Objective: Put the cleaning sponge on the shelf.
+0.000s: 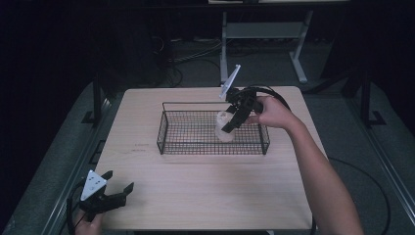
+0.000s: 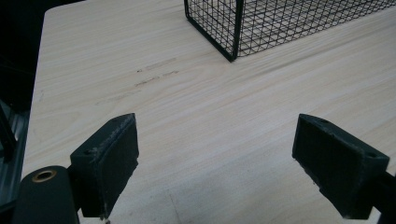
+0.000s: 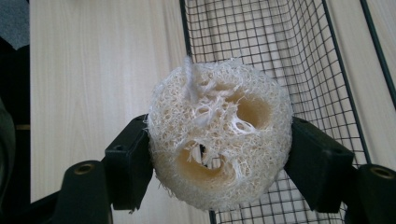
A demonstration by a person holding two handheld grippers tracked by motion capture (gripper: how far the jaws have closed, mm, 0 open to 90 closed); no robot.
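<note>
Over the right end of the wire basket (image 1: 169, 131), near the desk's (image 1: 205, 196) far edge, the right tool (image 1: 230, 121) pinches a loofah slice (image 3: 218, 140) by its rim, both jaws pressed against its sides, probably so it can pass over the basket's wall. At the desk's near left corner the left tool (image 1: 117, 182) hovers wide open and empty, apparently waiting, well apart from the basket.

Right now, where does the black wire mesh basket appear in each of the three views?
High view: the black wire mesh basket sits mid-table, the right tongs holding a pale fibrous loofah sponge over its right end.
Left gripper view: one corner at top centre.
Right gripper view: upper right, behind the sponge.
Shared landmark: the light wooden table.
</note>
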